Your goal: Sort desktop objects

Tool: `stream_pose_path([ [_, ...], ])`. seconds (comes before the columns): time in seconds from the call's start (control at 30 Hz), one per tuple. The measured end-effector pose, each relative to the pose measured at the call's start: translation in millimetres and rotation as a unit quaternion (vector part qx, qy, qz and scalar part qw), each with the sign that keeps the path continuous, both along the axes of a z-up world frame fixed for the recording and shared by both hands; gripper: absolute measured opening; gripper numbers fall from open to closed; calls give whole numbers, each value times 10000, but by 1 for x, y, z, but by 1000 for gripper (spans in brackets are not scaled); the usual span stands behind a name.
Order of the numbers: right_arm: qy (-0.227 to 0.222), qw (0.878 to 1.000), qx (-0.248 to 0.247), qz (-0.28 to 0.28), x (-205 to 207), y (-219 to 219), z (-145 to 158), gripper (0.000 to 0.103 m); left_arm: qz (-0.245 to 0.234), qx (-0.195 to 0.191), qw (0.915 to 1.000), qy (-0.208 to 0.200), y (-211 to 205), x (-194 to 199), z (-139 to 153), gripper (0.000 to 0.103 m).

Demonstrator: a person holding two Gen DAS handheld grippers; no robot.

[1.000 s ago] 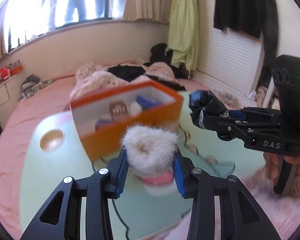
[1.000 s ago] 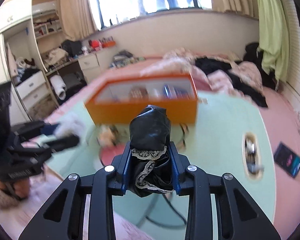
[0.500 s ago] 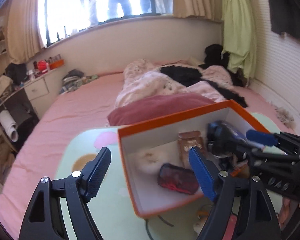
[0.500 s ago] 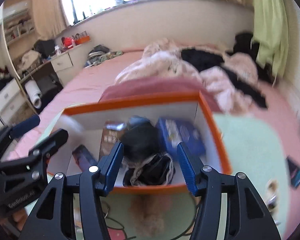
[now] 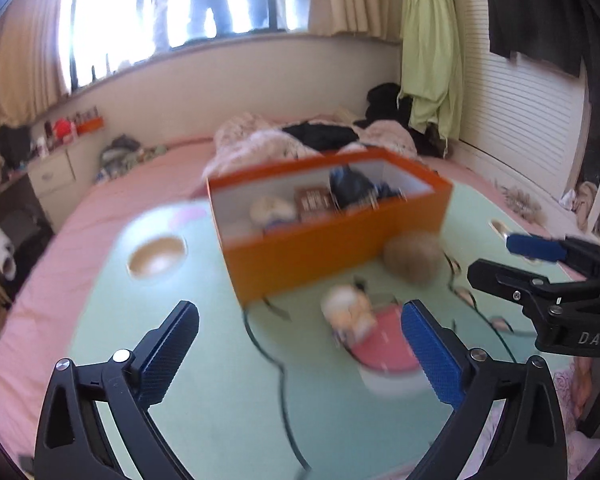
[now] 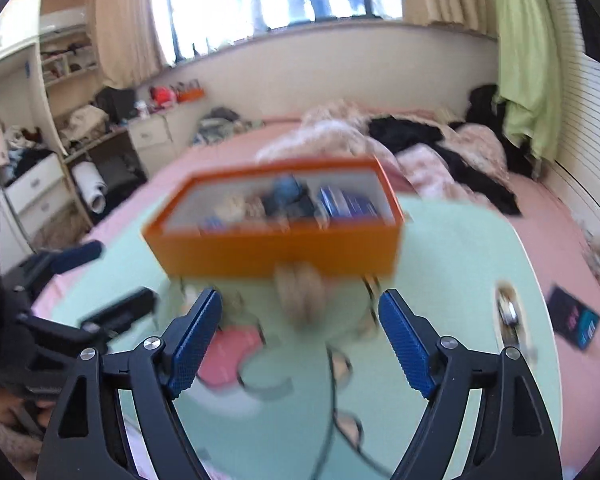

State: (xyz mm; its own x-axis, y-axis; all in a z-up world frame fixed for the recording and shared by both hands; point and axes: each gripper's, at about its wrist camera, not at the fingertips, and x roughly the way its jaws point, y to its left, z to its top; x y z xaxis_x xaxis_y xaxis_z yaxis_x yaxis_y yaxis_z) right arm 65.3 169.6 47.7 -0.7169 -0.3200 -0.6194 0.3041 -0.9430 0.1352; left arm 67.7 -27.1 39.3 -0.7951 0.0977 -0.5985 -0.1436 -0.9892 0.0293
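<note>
Both tongs pulled back from open orange cardboard box [image 5: 332,236] since half second ago. Left tongs [image 5: 300,356] released, empty; right tongs [image 6: 300,340] likewise. Box on mint-green tabletop [image 5: 204,364], long axis left-right in right view.

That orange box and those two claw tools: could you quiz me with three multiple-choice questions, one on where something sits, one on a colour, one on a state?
1. Where is the tan fluffy ball?
A. inside the box
B. on the table against the box's front
C. on the bed

2. What colour are the fingers' pads?
A. blue
B. red
C. yellow

3. How is the left gripper?
A. shut on a ball
B. open, empty
C. out of sight

Answers:
1 B: the tan fluffy ball lies outside the orange box.
2 A: the pads are blue.
3 B: the left gripper holds nothing, jaws spread.
</note>
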Motion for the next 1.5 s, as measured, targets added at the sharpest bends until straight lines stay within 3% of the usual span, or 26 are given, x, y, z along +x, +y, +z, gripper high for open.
stream_pose_path([
  [0.13, -353, 9986, 345, -207, 4, 10, -14, 81, 84, -418, 9984, -381, 9, -9, -17, 102],
  [0.23, -787, 9943, 686, -197, -1, 10, -31, 81, 178, -484, 9944, -920, 6, -21, -33, 103],
  [0.27, -943, 9920, 832, -144, -4, 7, -39, 87, 166, -361, 9940, -1023, 2, -23, -36, 103],
  [0.3, -926, 9908, 982, -123, -5, 5, -45, 101, 135, -156, 9940, -1070, -5, -24, -36, 103],
  [0.33, -957, 9906, 975, -71, -7, 6, -51, 103, 159, -69, 9937, -1106, -10, -25, -37, 103],
  [0.7, -926, 9911, 957, -4, -25, 15, -86, 103, 201, -55, 9939, -1081, -17, -20, -40, 103],
  [1.5, -908, 9913, 956, 7, -26, 14, -89, 103, 189, -59, 9939, -1083, -14, -24, -39, 103],
])
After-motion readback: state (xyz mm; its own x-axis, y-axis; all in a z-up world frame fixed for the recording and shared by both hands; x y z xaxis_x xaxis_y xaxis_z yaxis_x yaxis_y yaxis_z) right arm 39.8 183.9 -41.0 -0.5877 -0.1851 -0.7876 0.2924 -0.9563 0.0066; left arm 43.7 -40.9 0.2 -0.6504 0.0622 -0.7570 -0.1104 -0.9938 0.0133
